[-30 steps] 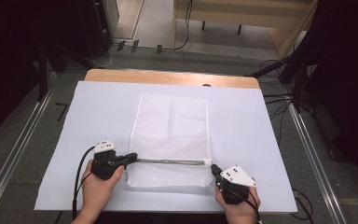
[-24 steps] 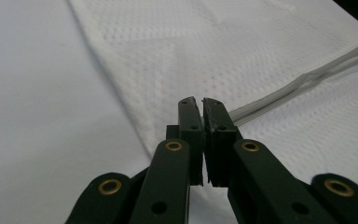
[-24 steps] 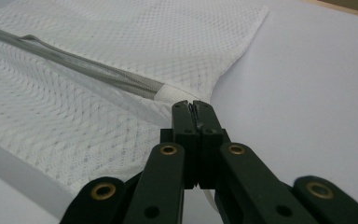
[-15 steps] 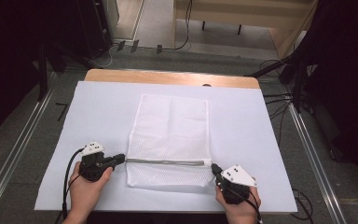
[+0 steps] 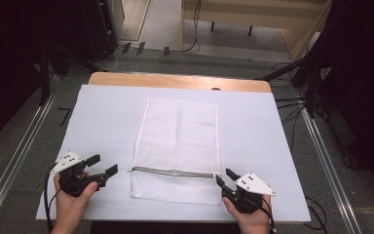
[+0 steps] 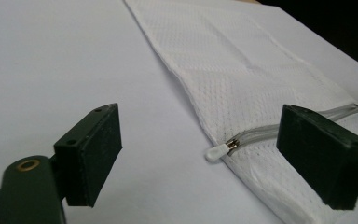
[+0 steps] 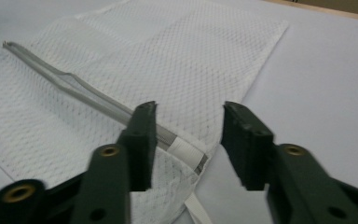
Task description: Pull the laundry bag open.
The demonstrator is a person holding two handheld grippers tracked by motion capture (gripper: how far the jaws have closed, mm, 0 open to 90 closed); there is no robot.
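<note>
A white mesh bag (image 5: 180, 131) lies flat in the middle of the white table cover (image 5: 268, 126), its grey zipper (image 5: 175, 171) running across near the front end. My left gripper (image 5: 106, 164) sits just left of the bag. Its jaws have just been opening and stand wide, with nothing between them. The white zipper pull (image 6: 216, 151) rests on the cover ahead of the left gripper (image 6: 198, 116). My right gripper (image 5: 223, 175) is at the bag's front right corner. Its jaws have also just been opening and straddle the zipper's end (image 7: 186, 150) without pressing on it.
The wooden table edge (image 5: 175, 80) shows beyond the cover. Metal rails (image 5: 24, 146) run along the floor on both sides, and cables (image 5: 292, 105) lie at the right. Bare cover stretches left and right of the bag.
My left gripper slid left away from the bag's edge, then opened and let go of the zipper pull. The right gripper stayed put and opened off the bag's corner.
</note>
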